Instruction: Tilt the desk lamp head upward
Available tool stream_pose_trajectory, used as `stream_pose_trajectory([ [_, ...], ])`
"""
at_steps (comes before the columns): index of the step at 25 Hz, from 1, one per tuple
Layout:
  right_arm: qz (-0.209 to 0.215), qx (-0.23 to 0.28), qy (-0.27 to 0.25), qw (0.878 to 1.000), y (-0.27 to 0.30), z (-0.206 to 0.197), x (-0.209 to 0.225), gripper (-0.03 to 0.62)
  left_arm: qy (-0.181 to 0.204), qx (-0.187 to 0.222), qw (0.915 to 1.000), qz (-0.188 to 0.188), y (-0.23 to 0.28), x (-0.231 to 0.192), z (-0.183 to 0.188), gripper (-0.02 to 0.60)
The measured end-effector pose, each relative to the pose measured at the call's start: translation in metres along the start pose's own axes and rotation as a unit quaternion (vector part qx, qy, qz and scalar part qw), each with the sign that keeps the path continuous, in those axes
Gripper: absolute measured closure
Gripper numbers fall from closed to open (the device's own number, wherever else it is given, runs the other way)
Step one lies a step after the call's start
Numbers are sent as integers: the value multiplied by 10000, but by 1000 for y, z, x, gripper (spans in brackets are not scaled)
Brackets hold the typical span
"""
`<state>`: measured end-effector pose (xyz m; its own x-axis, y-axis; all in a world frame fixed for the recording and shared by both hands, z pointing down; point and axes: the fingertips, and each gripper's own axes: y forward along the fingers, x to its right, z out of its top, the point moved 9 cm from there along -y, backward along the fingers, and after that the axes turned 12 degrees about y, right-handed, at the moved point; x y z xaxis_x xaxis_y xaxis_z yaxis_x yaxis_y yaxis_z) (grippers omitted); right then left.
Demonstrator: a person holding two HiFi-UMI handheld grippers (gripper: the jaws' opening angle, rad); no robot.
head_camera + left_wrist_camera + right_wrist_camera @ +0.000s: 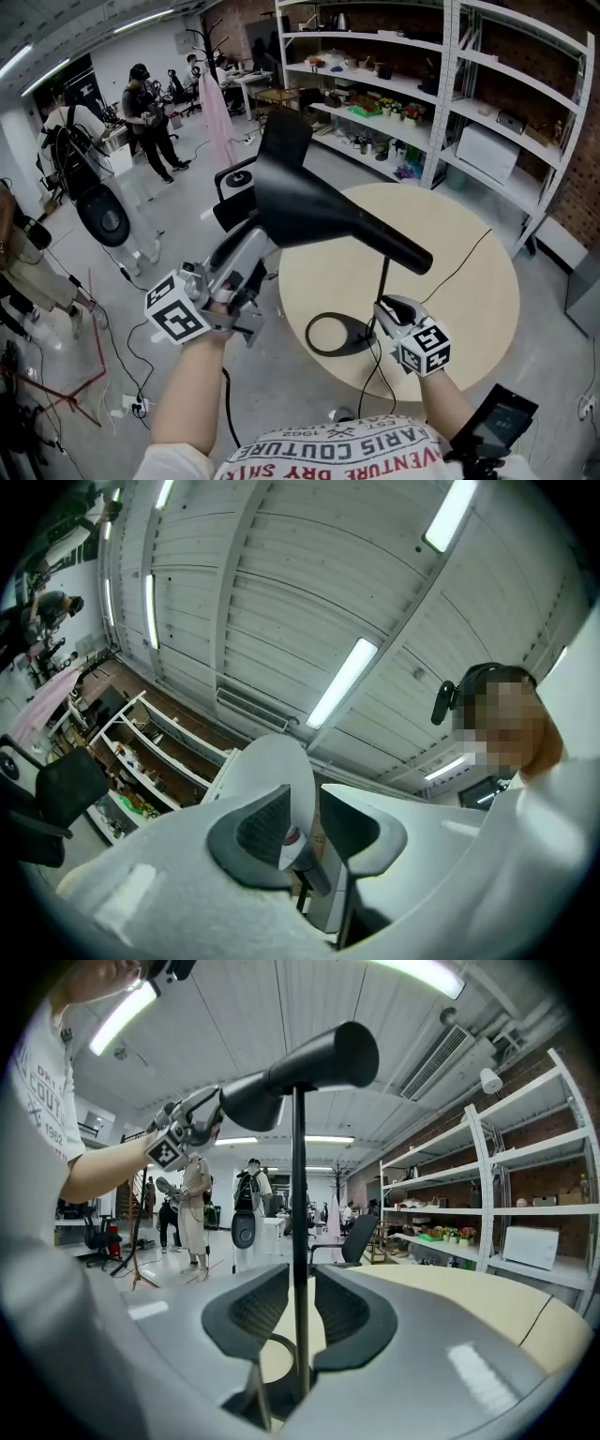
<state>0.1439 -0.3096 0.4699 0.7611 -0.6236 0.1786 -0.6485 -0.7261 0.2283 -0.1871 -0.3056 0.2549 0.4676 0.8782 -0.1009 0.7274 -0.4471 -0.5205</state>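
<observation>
The black cone-shaped desk lamp head (309,202) looks already tilted upward; left claw (253,244) open, right claw (382,307) open around the thin black pole (298,1241); only withdrawing seems left.

My left tool (255,246) points up at the black lamp head (319,202); my right tool (386,307) is at its thin pole (383,281), over the round worktop (469,309).

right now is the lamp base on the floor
No, the lamp base sits on the round table, well above the floor.
</observation>
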Motion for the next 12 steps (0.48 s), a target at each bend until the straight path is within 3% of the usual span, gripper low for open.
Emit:
stream_pose_trajectory([
  [4, 121, 58, -12, 9999, -27, 14, -16, 500, 188, -344, 9992, 99, -26, 22, -11, 481],
  [9, 624, 98, -11, 9980, -71, 21, -68, 515, 452, -1084, 9924, -356, -53, 86, -37, 494],
  [10, 786, 86, -54, 9969, -80, 22, -81, 554, 549, -1267, 9895, -425, -56, 101, -42, 507],
  [11, 926, 69, -105, 9956, -89, 22, -94, 592, 654, -1457, 9860, -469, -60, 116, -48, 568],
  [12, 1030, 56, -141, 9946, -98, 21, -107, 592, 733, -1659, 9821, -516, -64, 132, -56, 584],
])
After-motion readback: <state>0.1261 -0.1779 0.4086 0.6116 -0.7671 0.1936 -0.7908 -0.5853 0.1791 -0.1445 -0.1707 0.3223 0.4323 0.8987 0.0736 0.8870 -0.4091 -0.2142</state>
